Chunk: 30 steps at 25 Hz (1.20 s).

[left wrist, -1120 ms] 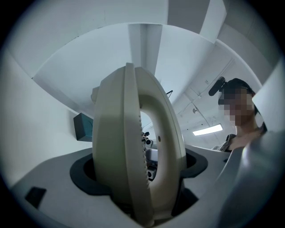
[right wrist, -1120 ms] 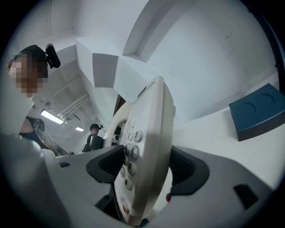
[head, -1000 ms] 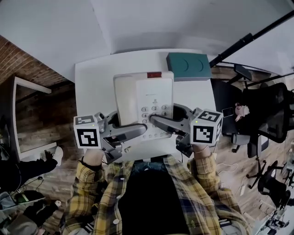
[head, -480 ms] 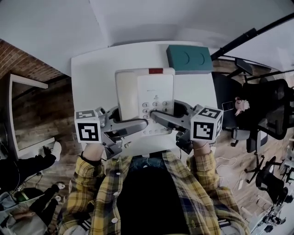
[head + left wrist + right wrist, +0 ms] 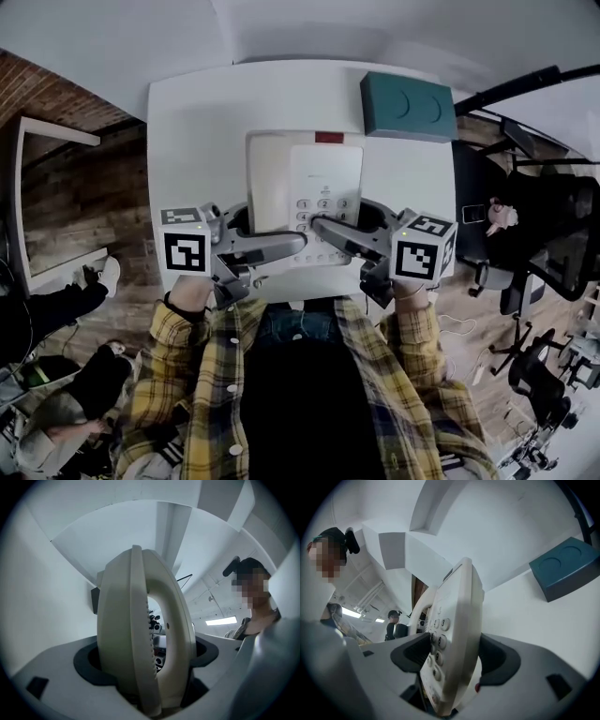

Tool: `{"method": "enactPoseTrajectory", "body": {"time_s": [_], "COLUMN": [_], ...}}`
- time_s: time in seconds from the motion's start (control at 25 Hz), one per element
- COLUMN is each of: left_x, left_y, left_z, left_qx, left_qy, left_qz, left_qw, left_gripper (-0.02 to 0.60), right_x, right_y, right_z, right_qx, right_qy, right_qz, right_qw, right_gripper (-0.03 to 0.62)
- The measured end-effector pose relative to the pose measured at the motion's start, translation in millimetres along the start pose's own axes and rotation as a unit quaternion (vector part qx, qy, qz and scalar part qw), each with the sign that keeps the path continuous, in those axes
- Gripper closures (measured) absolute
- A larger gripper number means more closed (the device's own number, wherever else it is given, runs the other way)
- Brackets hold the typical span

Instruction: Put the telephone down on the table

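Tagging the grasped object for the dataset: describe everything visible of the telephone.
The telephone is a cream, plastic-looking desk set: handset cradled along its left side, round grey keypad buttons on the right half, a small red strip at the far edge. It lies face up over the white table. The left gripper clamps its handset side, the right gripper its keypad side. Whether its underside touches the table cannot be told.
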<state>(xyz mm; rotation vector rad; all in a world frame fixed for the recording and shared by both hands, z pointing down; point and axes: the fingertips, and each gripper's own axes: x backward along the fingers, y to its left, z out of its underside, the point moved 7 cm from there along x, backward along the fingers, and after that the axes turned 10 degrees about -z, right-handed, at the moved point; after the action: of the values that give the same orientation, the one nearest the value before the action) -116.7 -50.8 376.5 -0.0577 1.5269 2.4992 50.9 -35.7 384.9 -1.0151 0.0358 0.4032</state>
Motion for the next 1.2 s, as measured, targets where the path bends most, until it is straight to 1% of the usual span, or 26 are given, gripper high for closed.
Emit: {"method": "enactPoseTrajectory", "body": {"time_s": [0.2, 0.4, 0.76, 1.04, 1.2], "left_x": [0, 0, -21, -36, -41], "left_y": [15, 27, 56, 77, 83], "left_z": [12, 20, 30, 38, 41], "left_qx": [0.011, 0.026, 0.046, 0.067, 0.066], "left_qy": [-0.001, -0.005, -0.007, 0.008, 0.018], "left_qz": [-0.005, -0.006, -0.003, -0.008, -0.015], "left_qw": [0.9999, 0.9996, 0.9989, 0.9977, 0.9975], "left_gripper": [0.144, 0.144, 0.144, 0.144, 0.144], "right_x": [-5, -9, -3, -1, 0], "right_y": [-13, -23, -57, -83, -91], "right_z": [11, 19, 25, 33, 36], "right_qx": [-0.011, -0.022, -0.039, -0.063, -0.070], "right_qy": [0.019, 0.026, 0.038, 0.050, 0.054], "right_qz": [0.004, 0.006, 0.013, 0.016, 0.012], "right_qw": [1.000, 0.999, 0.998, 0.997, 0.996], "right_gripper": [0.303, 0.303, 0.303, 0.303, 0.303]}}
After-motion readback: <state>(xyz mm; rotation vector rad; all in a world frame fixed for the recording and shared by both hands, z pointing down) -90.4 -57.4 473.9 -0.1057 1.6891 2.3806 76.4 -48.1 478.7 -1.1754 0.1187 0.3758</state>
